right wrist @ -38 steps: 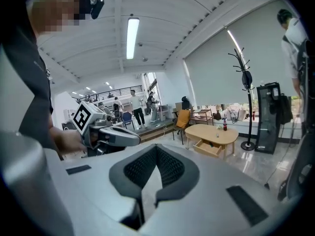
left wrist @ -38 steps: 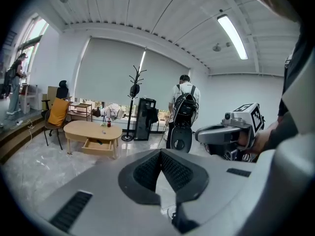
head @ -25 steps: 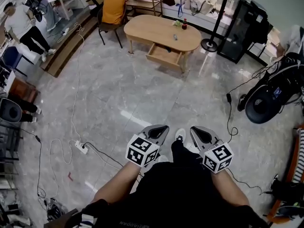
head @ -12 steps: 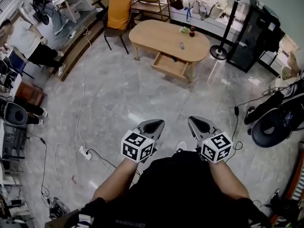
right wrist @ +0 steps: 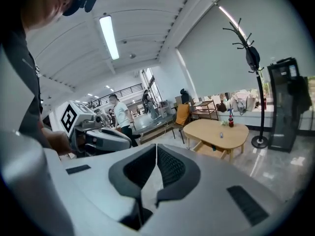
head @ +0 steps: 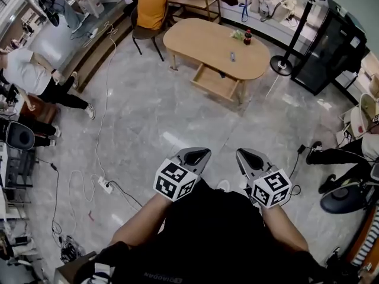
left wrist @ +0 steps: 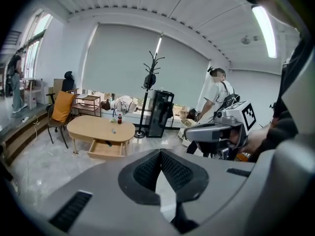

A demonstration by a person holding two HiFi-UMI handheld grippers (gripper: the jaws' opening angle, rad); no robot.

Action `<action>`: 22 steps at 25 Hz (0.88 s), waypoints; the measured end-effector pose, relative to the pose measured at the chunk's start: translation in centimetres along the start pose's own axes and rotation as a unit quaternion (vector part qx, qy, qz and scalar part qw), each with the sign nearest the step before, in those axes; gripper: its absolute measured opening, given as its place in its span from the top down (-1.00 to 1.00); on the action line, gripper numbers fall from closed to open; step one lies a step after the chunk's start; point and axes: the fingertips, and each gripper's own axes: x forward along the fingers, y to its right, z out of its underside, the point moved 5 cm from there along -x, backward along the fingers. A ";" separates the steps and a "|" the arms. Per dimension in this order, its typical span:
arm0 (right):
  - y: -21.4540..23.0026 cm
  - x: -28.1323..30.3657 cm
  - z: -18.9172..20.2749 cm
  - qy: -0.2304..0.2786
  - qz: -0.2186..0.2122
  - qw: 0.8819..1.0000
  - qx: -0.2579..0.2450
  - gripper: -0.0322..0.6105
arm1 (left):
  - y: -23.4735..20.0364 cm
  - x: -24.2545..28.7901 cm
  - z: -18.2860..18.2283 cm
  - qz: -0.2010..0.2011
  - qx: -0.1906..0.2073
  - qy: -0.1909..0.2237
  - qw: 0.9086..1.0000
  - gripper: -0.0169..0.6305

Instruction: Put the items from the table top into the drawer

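The oval wooden table [head: 201,37] stands far ahead across the floor, its drawer [head: 216,83] pulled open at the front. On the top are a dark bottle with a red label [head: 247,37], a small grey item [head: 232,56] and a green item [head: 237,34]. Both grippers are held close to my body, far short of the table. My left gripper [head: 198,154] is shut and empty, and so is my right gripper [head: 246,155]. The left gripper view shows the table [left wrist: 93,127] and drawer [left wrist: 106,149] beyond the shut jaws; the right gripper view shows the table [right wrist: 221,132] and bottle [right wrist: 230,118].
An orange-backed chair [head: 152,7] stands at the table's far left and a coat stand [head: 283,64] and black cabinet [head: 331,40] at its right. A power strip with cables [head: 103,185] lies on the floor at left. One person [head: 35,78] stands left, another's legs [head: 343,155] right.
The table and open drawer have come nearer in the head view. Both grippers keep their place before my body, still shut. The person at left has shifted position.
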 end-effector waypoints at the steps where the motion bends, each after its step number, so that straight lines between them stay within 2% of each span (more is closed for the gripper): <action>1: 0.5 0.5 0.3 -0.007 0.000 1.000 0.004 0.89 | -0.7 0.4 0.0 -0.002 0.004 -0.009 1.000 0.93; 4: 2.4 2.5 0.5 -0.023 0.007 1.000 0.011 0.89 | -3.5 2.0 -0.5 -0.004 -0.004 -0.022 1.000 0.93; 10: 5.6 8.4 -2.7 -0.020 0.033 0.999 -0.005 0.89 | -10.2 5.5 -3.9 0.025 0.002 -0.008 1.000 0.93; 18: 9.9 20.2 -10.6 -0.031 0.071 0.997 -0.025 0.89 | -23.6 8.7 -13.5 0.049 0.027 0.024 0.998 0.93; 22: 11.8 25.6 -13.4 -0.031 0.091 0.995 -0.022 0.89 | -30.0 9.5 -15.8 0.050 0.044 0.018 0.998 0.93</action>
